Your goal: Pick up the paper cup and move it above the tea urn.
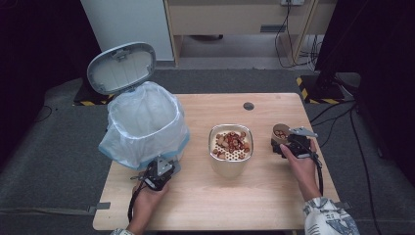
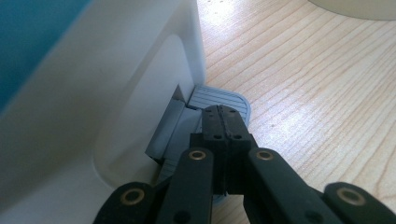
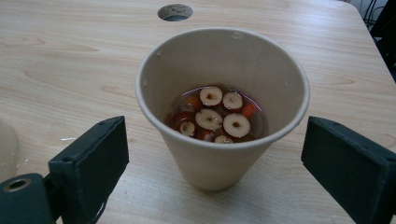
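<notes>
Table (image 1: 205, 196) holds 1 bin (image 1: 147, 125) w/ a bag, lid up, 1 tin (image 1: 231, 149) of nuts on a holey tray, and 1 cup (image 3: 222, 116). Right gripper (image 3: 215, 163): jaws wide apart, 1 each side of the cup, not touching. Its view shows 5 fruit slices in red water. Left gripper (image 2: 223, 122): jaws together, tips on the bin's pedal (image 2: 219, 99).
</notes>
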Tool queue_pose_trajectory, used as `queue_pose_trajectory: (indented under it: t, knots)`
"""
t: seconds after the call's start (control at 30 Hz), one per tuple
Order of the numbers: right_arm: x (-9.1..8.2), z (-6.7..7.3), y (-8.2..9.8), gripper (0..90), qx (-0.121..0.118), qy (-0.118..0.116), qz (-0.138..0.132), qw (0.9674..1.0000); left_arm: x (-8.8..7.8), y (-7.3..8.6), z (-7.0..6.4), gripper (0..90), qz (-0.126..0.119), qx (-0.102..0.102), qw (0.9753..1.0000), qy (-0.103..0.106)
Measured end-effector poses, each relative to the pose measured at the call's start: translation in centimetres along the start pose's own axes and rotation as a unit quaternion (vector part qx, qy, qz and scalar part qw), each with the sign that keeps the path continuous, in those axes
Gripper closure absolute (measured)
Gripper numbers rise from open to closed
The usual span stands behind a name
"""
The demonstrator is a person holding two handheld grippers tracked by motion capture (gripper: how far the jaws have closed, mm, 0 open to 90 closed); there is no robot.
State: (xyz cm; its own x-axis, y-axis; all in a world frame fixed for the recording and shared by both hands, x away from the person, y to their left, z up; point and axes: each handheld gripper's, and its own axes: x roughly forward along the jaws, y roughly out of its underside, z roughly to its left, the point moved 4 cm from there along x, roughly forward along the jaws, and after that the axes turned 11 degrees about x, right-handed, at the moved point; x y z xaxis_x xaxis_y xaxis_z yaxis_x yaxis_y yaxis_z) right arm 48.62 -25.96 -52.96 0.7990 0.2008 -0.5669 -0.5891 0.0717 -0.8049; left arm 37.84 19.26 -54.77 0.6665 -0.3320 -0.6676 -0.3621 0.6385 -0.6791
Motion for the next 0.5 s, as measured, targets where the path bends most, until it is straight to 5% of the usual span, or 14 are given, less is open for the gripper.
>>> queue_pose_trajectory:
  t: [0.23,0.5]
  knots:
    - [1.2,-0.4,0.0,13.9,0.025,-0.008,-0.018,0.9995,0.0,0.0,0.0,89.4,0.0,-0.001,1.0,0.0]
    - [2.1,0.0,-0.5,19.9,0.018,-0.008,-0.04,0.999,0.0,0.0,0.0,89.4,0.0,-0.002,1.0,-0.002]
